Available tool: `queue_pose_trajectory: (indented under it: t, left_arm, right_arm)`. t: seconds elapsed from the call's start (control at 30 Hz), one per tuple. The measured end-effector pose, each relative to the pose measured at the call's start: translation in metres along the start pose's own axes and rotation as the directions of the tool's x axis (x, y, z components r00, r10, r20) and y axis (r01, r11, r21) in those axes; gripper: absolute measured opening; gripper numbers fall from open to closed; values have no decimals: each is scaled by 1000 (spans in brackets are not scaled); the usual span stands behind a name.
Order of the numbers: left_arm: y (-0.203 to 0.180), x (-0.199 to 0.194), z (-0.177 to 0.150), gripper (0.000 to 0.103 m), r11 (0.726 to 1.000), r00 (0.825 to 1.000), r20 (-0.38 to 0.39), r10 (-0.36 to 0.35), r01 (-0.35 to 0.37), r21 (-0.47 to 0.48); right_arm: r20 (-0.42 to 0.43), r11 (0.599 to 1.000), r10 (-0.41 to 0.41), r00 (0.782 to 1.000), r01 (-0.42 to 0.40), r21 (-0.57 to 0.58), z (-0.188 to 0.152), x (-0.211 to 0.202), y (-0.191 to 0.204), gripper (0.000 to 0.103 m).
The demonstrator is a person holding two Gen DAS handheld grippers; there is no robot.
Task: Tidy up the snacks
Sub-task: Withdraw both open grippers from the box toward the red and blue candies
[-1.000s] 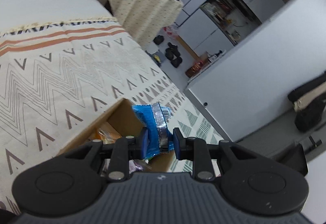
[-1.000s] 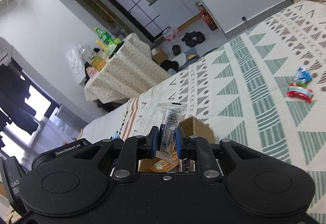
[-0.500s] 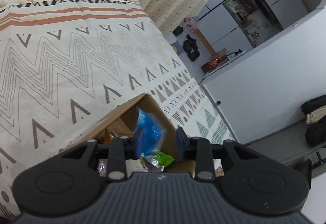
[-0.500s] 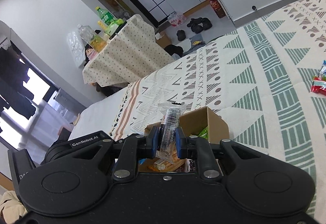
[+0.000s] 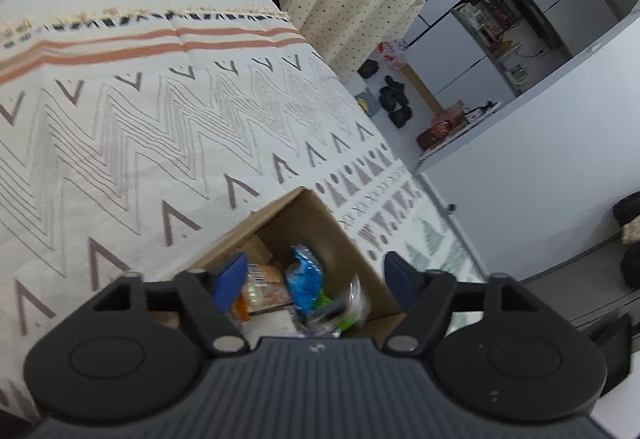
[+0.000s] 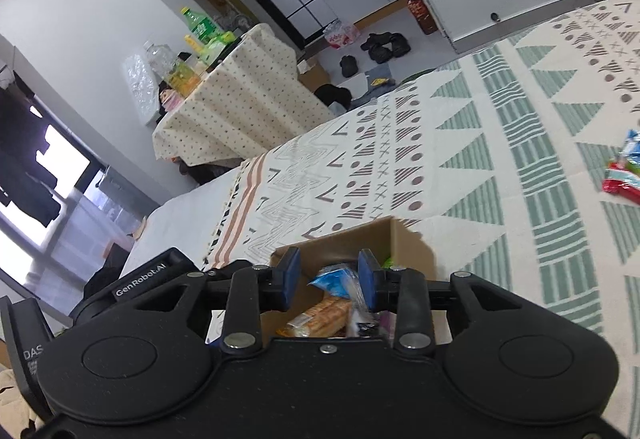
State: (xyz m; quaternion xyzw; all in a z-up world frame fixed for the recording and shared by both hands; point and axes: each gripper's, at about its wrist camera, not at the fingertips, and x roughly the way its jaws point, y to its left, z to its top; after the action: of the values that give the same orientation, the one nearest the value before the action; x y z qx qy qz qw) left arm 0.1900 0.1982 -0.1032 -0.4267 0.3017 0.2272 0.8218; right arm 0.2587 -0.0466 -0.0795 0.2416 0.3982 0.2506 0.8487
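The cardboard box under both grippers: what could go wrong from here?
1. The cardboard box already looks crowded; the blue packet lies on top and might slide out.
2. The opening jaws of the left gripper and right gripper are close to the box walls and may nudge it.
3. The red packet lies far off and may be forgotten.

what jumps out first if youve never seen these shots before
An open cardboard box sits on the patterned bedspread, filled with snack packets, a blue packet lying on top. Both the left tool and right tool hang over it, jaws opening, gripping nothing. More snacks lie loose on the bedspread, near the right view's edge.
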Motion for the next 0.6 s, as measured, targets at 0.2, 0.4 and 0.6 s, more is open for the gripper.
queue_pose_trajectory:
  t: [0.2, 0.4, 0.6]
  left_arm:
    - [-17, 3, -14, 90, 995, 999, -29, 40, -38, 91]
    - [-36, -1, -32, 95, 983, 999, -32, 24, -18, 183]
    - [-58, -6, -52, 96, 967, 999, -43, 11, 0, 254]
  right_arm:
    - [21, 999, -45, 999, 45, 22, -3, -23, -22, 36]
    - [64, 994, -98, 993, 94, 56, 1, -51, -47, 45]
    - [99, 990, -131, 986, 125, 57, 6, -78, -67, 53]
